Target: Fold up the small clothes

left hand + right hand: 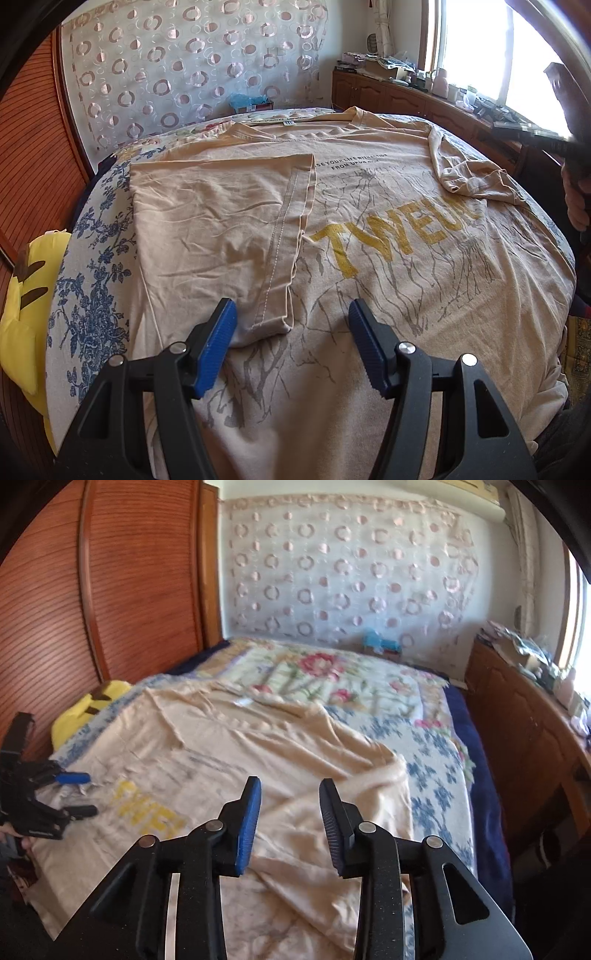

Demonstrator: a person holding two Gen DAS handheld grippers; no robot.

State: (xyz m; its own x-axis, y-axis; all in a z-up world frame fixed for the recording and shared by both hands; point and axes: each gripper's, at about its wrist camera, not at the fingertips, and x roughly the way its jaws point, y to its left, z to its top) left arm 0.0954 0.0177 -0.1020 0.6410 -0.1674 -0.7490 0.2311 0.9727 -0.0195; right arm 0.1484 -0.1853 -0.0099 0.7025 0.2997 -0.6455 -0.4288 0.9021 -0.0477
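A beige T-shirt with yellow lettering and grey line print lies spread on the bed. Its left sleeve is folded inward over the body; the right sleeve lies crumpled at the far right. My left gripper is open and empty just above the shirt, near the folded sleeve's lower corner. My right gripper is open and empty above the shirt's right part. The left gripper also shows in the right wrist view, at the left edge.
The bed has a blue-flowered sheet and a floral blanket at the head. A yellow pillow lies by the wooden wardrobe. A wooden cabinet with clutter runs under the window on the right.
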